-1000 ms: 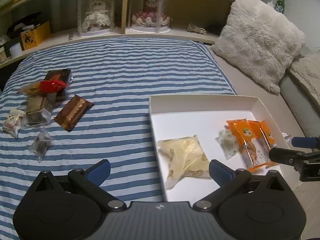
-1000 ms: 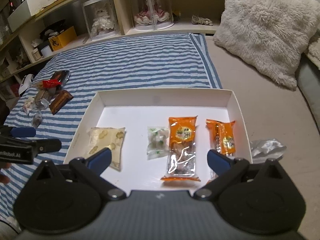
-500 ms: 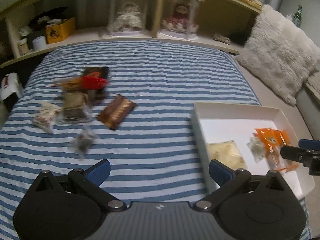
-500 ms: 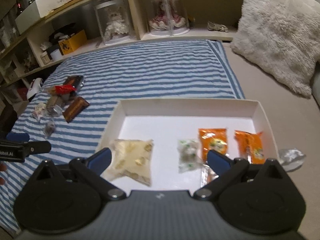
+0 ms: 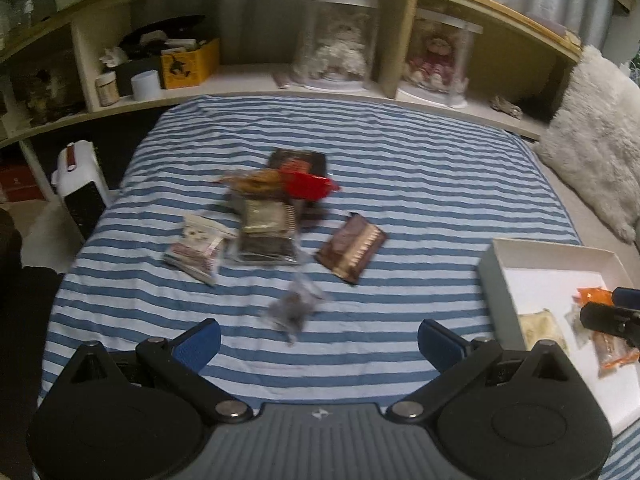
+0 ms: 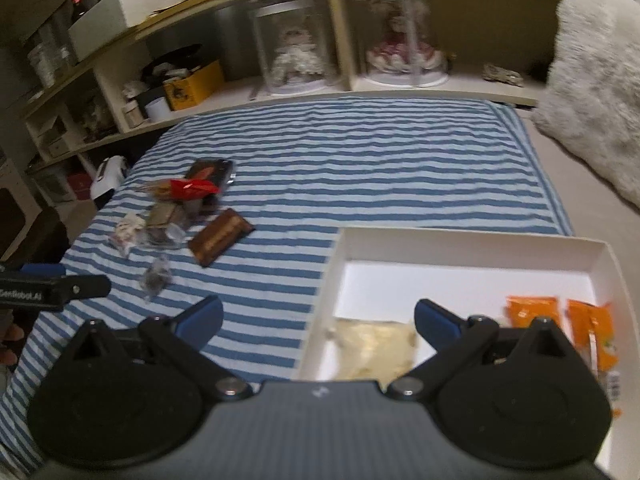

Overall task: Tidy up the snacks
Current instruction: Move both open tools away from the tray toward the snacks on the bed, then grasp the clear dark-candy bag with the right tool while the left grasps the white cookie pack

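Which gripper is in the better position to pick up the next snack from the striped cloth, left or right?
Left, probably. The open left gripper faces the small dark clear-wrapped snack lying just ahead between its fingers. The open right gripper points toward the white cardboard box edge, with the loose snacks off to its left.

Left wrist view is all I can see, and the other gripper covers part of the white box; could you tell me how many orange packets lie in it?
Observer: Two. In the right wrist view, the left orange packet and the right orange packet lie side by side at the right end of the white box.
Operator: Thank you. Is the pale packet touching either of them?
Observer: No. The pale yellow packet lies apart from them, close to the box's left wall.
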